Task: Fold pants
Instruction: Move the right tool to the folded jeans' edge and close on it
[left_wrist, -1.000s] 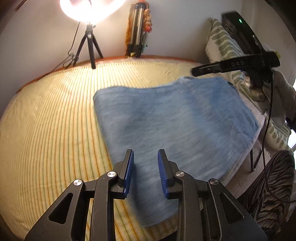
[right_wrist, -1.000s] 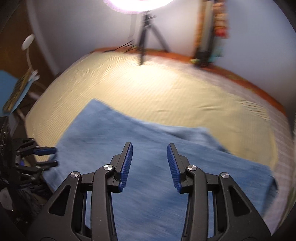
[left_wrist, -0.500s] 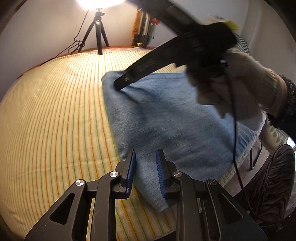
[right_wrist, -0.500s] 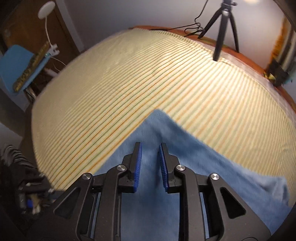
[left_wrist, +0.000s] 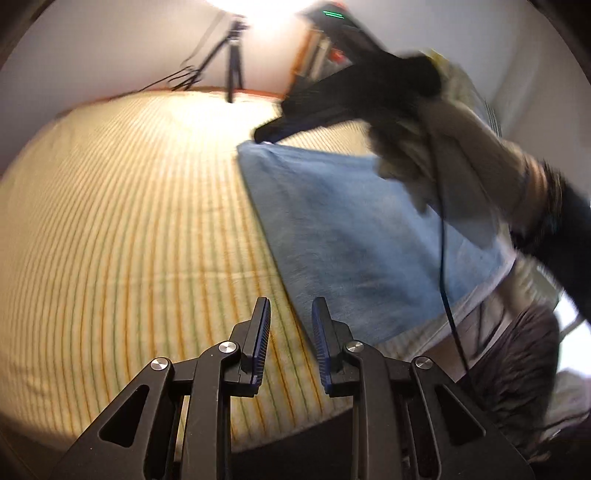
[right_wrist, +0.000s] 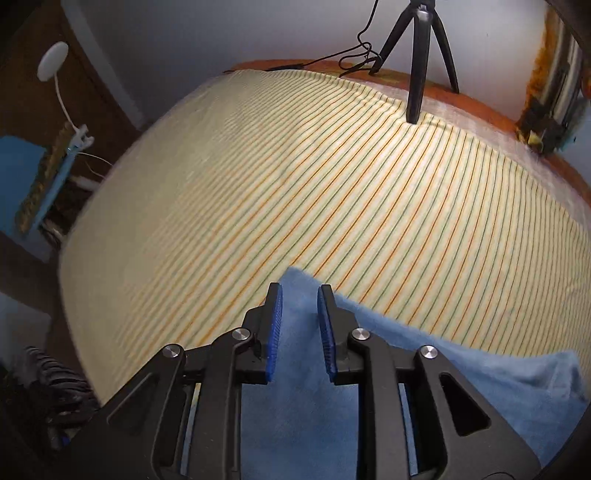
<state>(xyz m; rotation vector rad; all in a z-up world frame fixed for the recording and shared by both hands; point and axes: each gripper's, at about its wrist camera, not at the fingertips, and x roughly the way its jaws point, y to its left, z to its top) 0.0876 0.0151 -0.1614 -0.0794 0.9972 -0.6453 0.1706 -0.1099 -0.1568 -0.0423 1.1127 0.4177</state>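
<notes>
The blue pants (left_wrist: 354, 236) lie folded flat on the yellow striped bed (left_wrist: 129, 221). My left gripper (left_wrist: 290, 314) is open and empty, over the sheet just beside the near left corner of the pants. My right gripper (right_wrist: 300, 295) is open with a narrow gap, right above the far corner of the pants (right_wrist: 369, 387), not gripping the cloth. In the left wrist view the right gripper (left_wrist: 264, 136) reaches to that far corner, held by a gloved hand (left_wrist: 443, 140).
A light tripod (right_wrist: 417, 62) stands on the far edge of the bed. A wooden bed frame (right_wrist: 480, 107) runs behind it. A blue chair (right_wrist: 22, 184) stands left of the bed. Striped cloth (left_wrist: 517, 362) lies at the near right.
My left gripper has pulled back left off the pants onto the sheet. My right gripper narrowed its jaws and has moved forward to the far corner of the pants.
</notes>
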